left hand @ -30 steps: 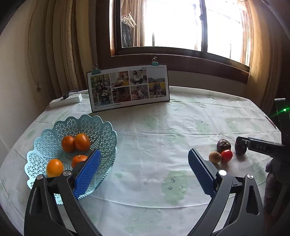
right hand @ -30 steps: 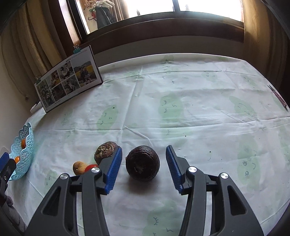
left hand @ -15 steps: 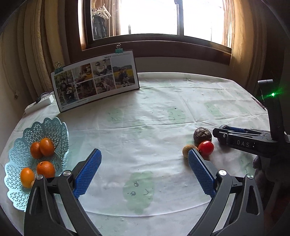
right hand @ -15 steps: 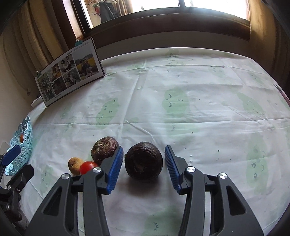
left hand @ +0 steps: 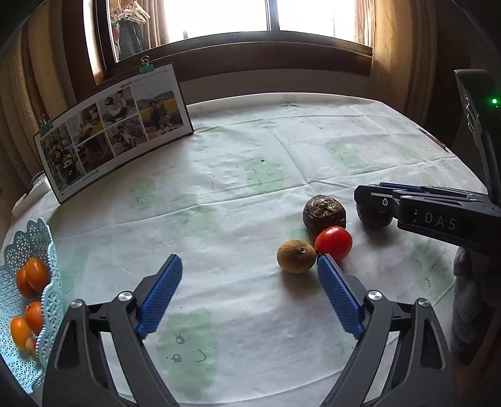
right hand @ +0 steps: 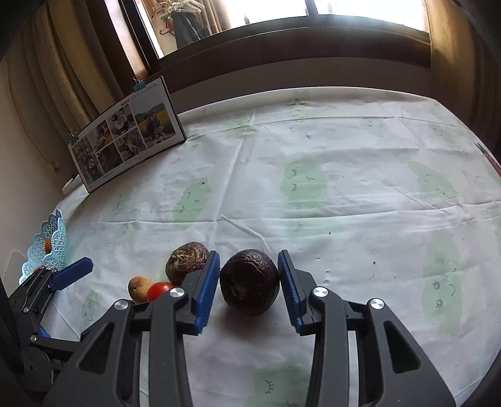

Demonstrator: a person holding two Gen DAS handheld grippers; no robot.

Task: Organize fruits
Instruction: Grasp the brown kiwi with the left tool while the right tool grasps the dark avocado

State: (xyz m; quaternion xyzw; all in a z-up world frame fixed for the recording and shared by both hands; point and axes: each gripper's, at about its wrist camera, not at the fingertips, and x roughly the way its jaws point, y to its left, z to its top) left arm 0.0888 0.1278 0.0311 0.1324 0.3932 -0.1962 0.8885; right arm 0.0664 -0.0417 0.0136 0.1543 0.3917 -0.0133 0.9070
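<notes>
- The right tongs (right hand: pixel 247 275) sit low over the bench (right hand: pixel 344 194), their blue pads (right hand: pixel 206 288) on either side of a dark wrinkled fruit (right hand: pixel 249 281) that rests on the cloth.
- The pads stand close to that fruit; a thin gap shows on each side, so the tongs are narrowed around it but not visibly clamped.
- Just left of the right tongs lies a second wrinkled brown fruit (right hand: pixel 186 261), and beside it a small red tomato (right hand: pixel 159 289) and a tan round fruit (right hand: pixel 137 288).
- In the left wrist view these three cluster together: the brown fruit (left hand: pixel 324 213) at the back, the tomato (left hand: pixel 333 242) touching it in front, the tan fruit (left hand: pixel 296 256) just beside the tomato.
- The left tongs (left hand: pixel 250 266) are spread wide and hold nothing; the tip of the right-hand pad (left hand: pixel 338 291) is just beside the tan fruit and the tomato.
- A light blue lattice basket (left hand: pixel 40 281) stands at the left edge of the bench, well apart from the loose fruit, with several oranges (left hand: pixel 33 275) inside.
- A photo board (left hand: pixel 116 128) with binder clips stands upright at the back of the bench, below the window (left hand: pixel 219 22).
- The bench is covered by a pale cloth with green printed patches.
</notes>
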